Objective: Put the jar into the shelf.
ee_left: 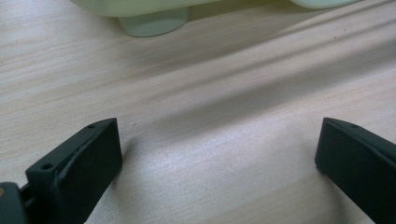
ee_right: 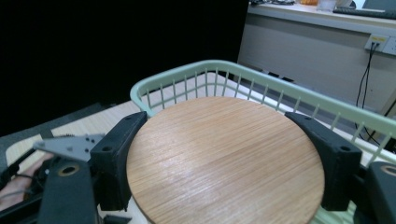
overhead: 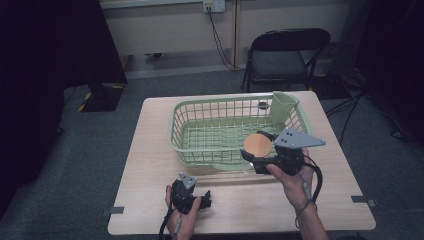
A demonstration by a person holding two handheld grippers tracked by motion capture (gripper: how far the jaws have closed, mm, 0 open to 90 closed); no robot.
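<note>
- left gripper [overhead: 202,199] low on the table [overhead: 150,150], near the front edge, held in a hand [overhead: 181,220] coming in from the bottom of the high view.
- jaws spread wide in the left gripper view, nothing between them but bare wood grain; open and holding nothing.
- just ahead of those jaws, a pale green foot of the basket [ee_left: 154,23] standing on the table.
- basket [overhead: 200,107] at mid table, pale green, open lattice walls, long side facing the person.
- inside, at the far right corner, a green cup [overhead: 284,106] leaning against the wall, mouth tilted up.
- small dark thing [overhead: 262,105] at the basket's far wall, left of the cup; too small to tell what.
- disc [overhead: 257,144], round, wooden, light brown, up in the air over the basket's near right corner, flat face toward the camera in the high view.
- right gripper [overhead: 260,150] clamped on the disc, 1 jaw at each side of its rim; in the right gripper view the disc [ee_right: 224,163] sits flat between both black jaws, grain running across, basket rim [ee_right: 261,77] curving behind it.
- right hand [overhead: 290,177] gripping the tool from below, grey 3-cornered plate on top, cable trailing down the wrist.
- beyond the table, a black folding chair [overhead: 285,57] on grey floor, right of centre.
</note>
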